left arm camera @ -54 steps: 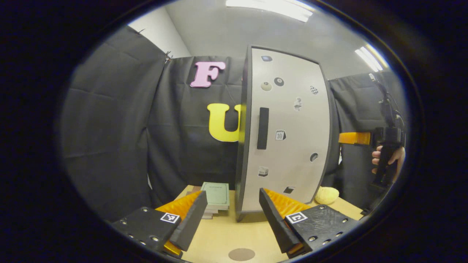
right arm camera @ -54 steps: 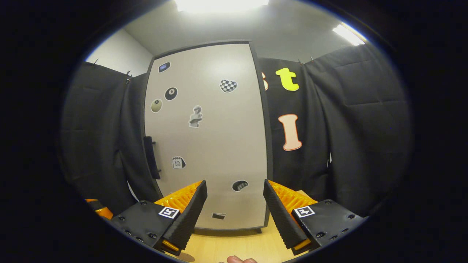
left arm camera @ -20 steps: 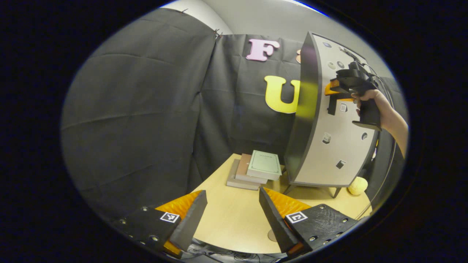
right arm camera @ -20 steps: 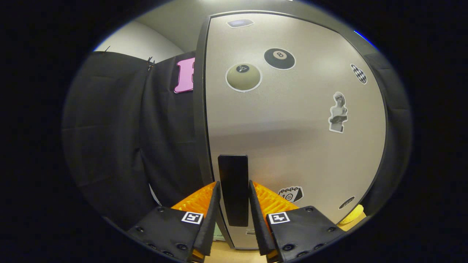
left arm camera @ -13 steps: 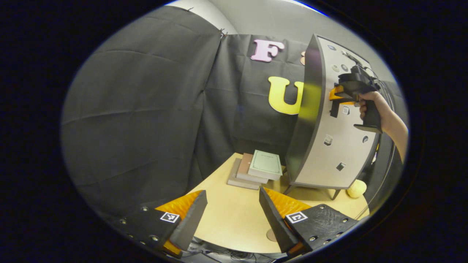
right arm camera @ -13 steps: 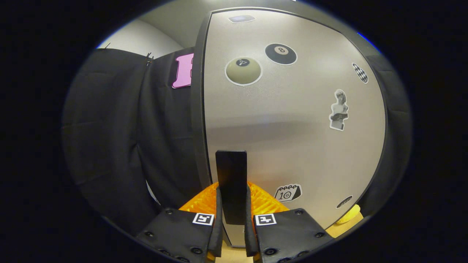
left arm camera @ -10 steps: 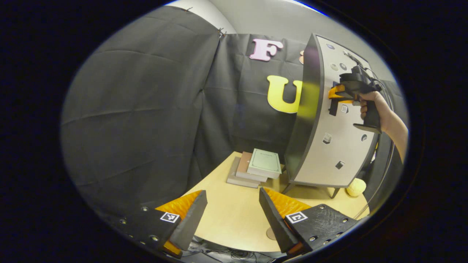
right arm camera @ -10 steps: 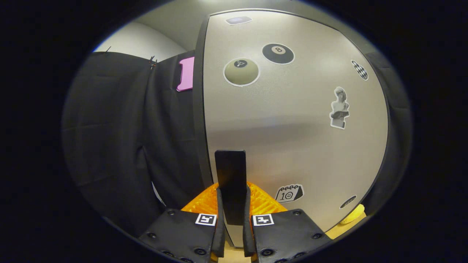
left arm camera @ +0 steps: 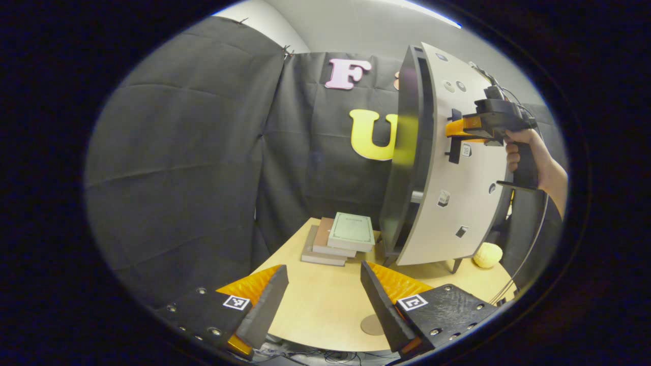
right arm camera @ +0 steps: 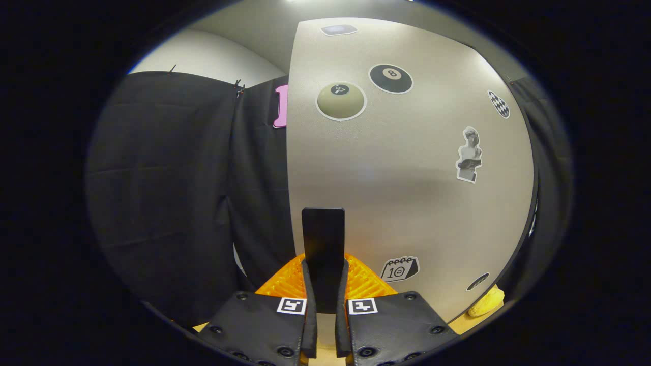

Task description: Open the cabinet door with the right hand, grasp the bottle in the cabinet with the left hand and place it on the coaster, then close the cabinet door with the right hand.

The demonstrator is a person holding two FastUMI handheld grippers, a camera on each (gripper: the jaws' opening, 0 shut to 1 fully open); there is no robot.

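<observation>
The grey cabinet door [right arm camera: 407, 168], dotted with stickers, stands slightly ajar from the dark cabinet body [left arm camera: 404, 152]. My right gripper [right arm camera: 325, 305] is shut on the door's black vertical handle [right arm camera: 322, 244]. In the left gripper view that gripper [left arm camera: 460, 129] grips the handle [left arm camera: 452, 147], held by a hand [left arm camera: 529, 152]. My left gripper [left arm camera: 320, 300] hangs open over the table's near edge, nothing between its fingers. A brown round coaster [left arm camera: 371, 325] lies on the table beside its right finger. The cabinet's inside is dark and the bottle is hidden.
A stack of books [left arm camera: 338, 239] lies on the light wooden table [left arm camera: 315, 300] left of the cabinet. A yellow round object [left arm camera: 487, 254] sits by the cabinet's right foot, also seen at the door's lower right [right arm camera: 483, 305]. Black cloth walls surround the table.
My right gripper moved onto the handle, shut on it and has pulled the door a little open; a gap now shows at its edge. My left gripper has drawn back from the cabinet.
</observation>
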